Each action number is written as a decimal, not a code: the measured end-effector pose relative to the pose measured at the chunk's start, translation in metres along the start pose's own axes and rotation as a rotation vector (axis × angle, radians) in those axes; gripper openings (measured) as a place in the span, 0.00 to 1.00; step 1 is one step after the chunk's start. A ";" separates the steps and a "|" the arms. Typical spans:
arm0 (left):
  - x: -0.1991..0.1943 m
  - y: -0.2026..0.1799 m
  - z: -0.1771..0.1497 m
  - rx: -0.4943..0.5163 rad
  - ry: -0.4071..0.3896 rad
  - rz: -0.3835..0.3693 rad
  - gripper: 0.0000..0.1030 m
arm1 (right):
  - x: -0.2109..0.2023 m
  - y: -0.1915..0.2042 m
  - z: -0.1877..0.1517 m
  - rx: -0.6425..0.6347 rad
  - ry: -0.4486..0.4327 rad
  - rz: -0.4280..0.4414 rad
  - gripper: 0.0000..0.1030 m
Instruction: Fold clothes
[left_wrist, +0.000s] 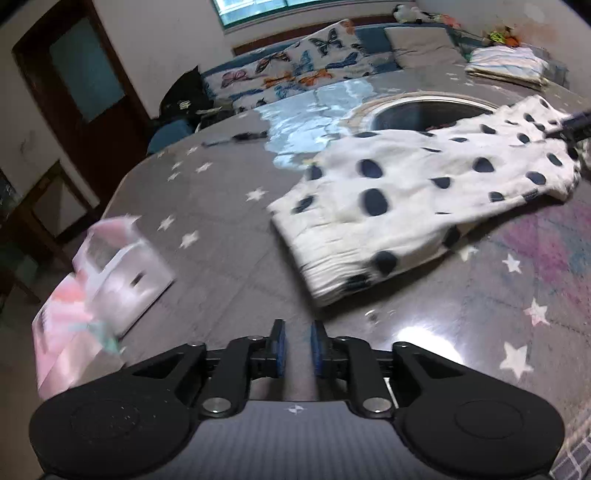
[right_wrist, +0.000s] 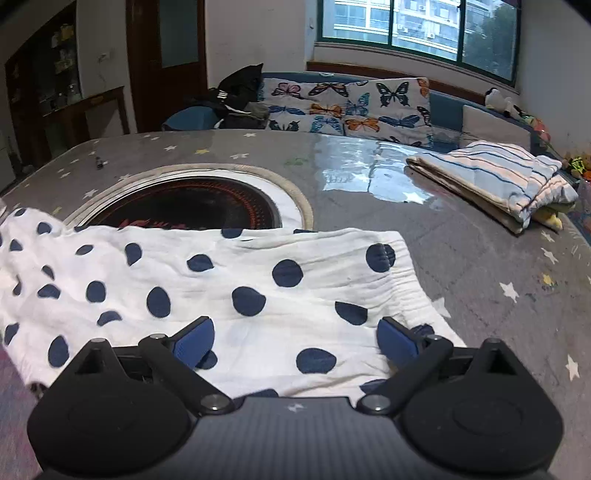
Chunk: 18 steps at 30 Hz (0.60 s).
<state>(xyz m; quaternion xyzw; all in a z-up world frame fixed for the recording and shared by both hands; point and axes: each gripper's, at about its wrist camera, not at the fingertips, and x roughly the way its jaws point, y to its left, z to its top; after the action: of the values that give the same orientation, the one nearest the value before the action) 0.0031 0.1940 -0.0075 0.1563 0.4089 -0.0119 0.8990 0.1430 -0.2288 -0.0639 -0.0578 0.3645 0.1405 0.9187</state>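
Polka-dot garment (left_wrist: 413, 206) lies folded beside the round burner recess (left_wrist: 424, 112); left gripper (left_wrist: 297, 349), near-closed and empty, hovers short of it. Right view: right gripper (right_wrist: 295, 341), wide apart, holds nothing above the garment overlapping the recess.

The table (right_wrist: 461, 258) wears a grey cover printed with stars and has a round black burner (right_wrist: 192, 208) sunk into its middle. A white garment with navy dots (right_wrist: 229, 295) lies flat, its far edge overlapping the burner. Right of the burner rests a folded striped pile (right_wrist: 495, 181); left of it a pink-and-white packet (left_wrist: 107, 273)
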 end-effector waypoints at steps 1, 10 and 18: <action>-0.005 0.009 0.002 -0.023 -0.006 0.007 0.23 | -0.002 -0.001 0.000 0.002 0.002 0.005 0.94; -0.011 0.025 0.074 -0.319 -0.138 -0.258 0.25 | -0.003 -0.005 0.032 0.026 -0.066 0.022 0.89; 0.072 -0.026 0.123 -0.317 -0.057 -0.342 0.24 | 0.034 -0.011 0.040 0.042 -0.019 -0.005 0.76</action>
<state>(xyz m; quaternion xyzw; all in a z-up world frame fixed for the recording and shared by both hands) 0.1369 0.1408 0.0082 -0.0586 0.4008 -0.1039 0.9084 0.1960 -0.2232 -0.0583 -0.0379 0.3584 0.1309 0.9236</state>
